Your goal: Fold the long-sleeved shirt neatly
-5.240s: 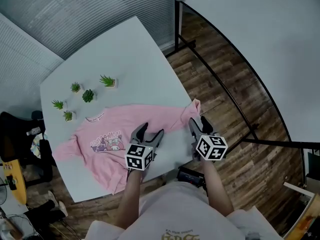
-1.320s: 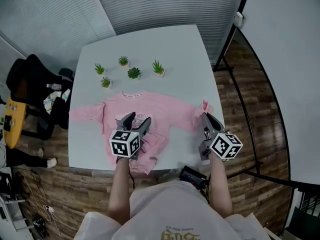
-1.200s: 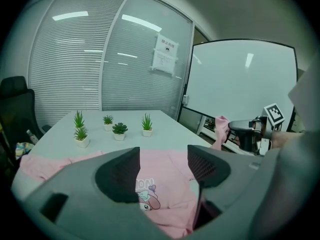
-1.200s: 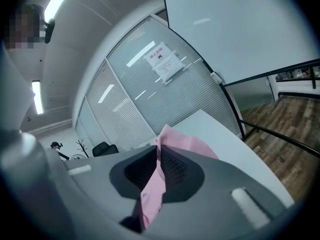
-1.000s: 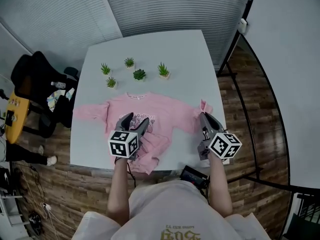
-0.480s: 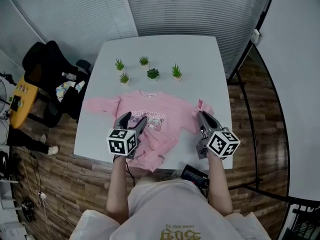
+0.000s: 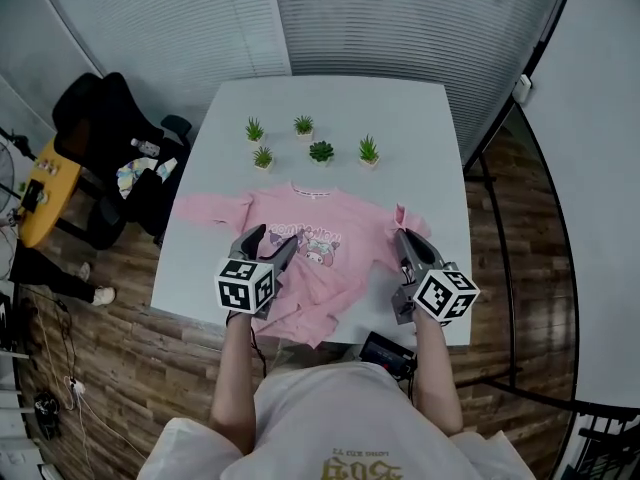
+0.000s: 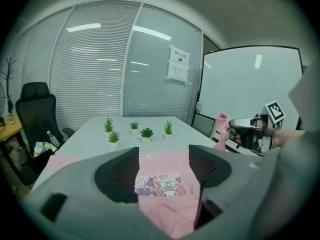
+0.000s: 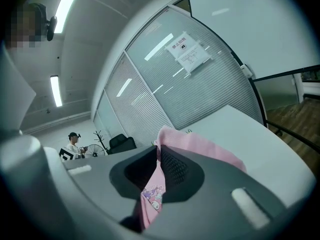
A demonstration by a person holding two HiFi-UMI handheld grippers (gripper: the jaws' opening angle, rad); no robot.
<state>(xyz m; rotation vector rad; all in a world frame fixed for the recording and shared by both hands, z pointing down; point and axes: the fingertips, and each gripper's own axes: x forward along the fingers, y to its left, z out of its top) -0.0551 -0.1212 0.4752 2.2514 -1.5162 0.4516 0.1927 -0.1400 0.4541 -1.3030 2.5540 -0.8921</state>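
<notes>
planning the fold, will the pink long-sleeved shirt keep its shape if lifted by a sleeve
Probably floppy: the pink long-sleeved fabric shirt droops from the fingers of the right gripper pinching its sleeve. Likely light, bunches easily: its hem lies rumpled.

Head view looks steeply down on the table (image 7: pixel 420 118); 2 gripper views look low across it.

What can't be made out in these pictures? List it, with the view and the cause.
- Print on the wall notice: too small, left gripper view.
- Near edge of the shirt: head view, partly under the left gripper and its cube.
- How much sleeve is gripped: right gripper view, the shut right gripper covers it.
</notes>
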